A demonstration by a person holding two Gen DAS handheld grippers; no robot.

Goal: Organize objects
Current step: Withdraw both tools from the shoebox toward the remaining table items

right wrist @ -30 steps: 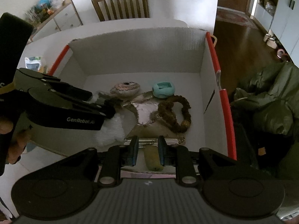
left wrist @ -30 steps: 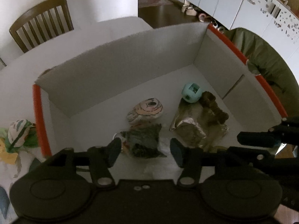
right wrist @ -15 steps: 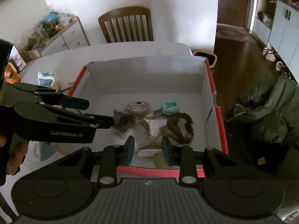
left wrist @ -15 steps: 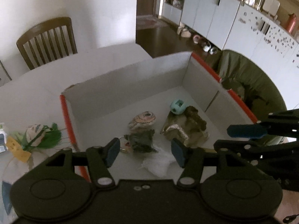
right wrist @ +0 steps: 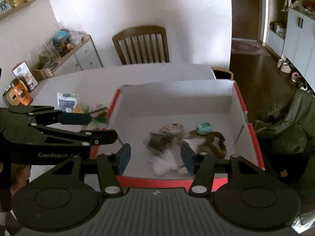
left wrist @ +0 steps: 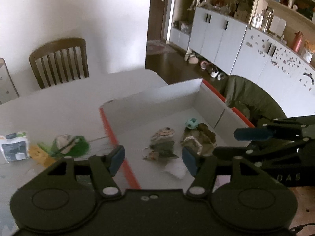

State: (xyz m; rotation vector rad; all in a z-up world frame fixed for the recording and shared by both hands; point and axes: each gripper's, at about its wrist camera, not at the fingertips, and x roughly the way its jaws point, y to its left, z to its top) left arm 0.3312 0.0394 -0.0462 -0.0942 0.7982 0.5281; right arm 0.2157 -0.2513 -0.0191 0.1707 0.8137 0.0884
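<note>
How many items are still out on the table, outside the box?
2: a green-and-white toy lying just left of the box, and a white packet further left. More may lie hidden behind the claws.

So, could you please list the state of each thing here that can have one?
Left hand-held gripper: open, empty.
Right hand-held gripper: open, empty.
Box: open-topped, holding several items.
Teal toy: inside box.
Brown ring: inside box.
Green toy: on table, outside box.
Packet: on table, outside box.
</note>
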